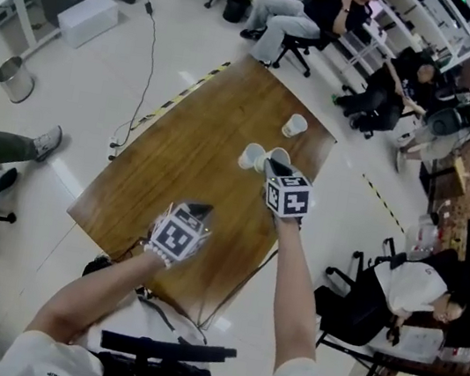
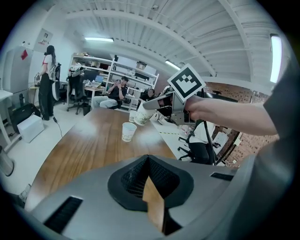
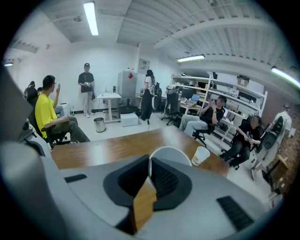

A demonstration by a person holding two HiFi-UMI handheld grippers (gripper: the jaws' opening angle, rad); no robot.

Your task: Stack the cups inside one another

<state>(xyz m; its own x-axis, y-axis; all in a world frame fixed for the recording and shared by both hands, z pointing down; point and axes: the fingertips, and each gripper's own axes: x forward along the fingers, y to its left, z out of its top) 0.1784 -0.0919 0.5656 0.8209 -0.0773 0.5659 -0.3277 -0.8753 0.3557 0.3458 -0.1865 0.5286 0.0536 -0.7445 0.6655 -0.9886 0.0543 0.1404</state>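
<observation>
the right tongs (image 1: 276, 168) are pinching the held cup (image 3: 169, 153) by its rim, the thin wall caught between the two pads, and carry it clear of the table (image 1: 187, 166); in the left gripper view it hangs tilted, mouth at the tongs and base pointing away and down. the left tongs (image 1: 199, 212) are pressed together with nothing between them, over the near part of the table and well back from every cup. the second cup (image 1: 251, 156) stands on the table, mouth up, just left of the held cup in the head view and apart from it, a little lower and nearer the person in the left gripper view. the third cup (image 1: 294, 126) stands alone further off, toward the far right corner, ahead and right of the right tongs. the right hand is much the nearer to both. the coming move looks to turn on lining up two long axes: the held cup is tilted while the second cup is upright, so it would need to come over that open mouth from the right and be righted, base down, before it can drop in; a skewed entry could tip the light cup
</observation>
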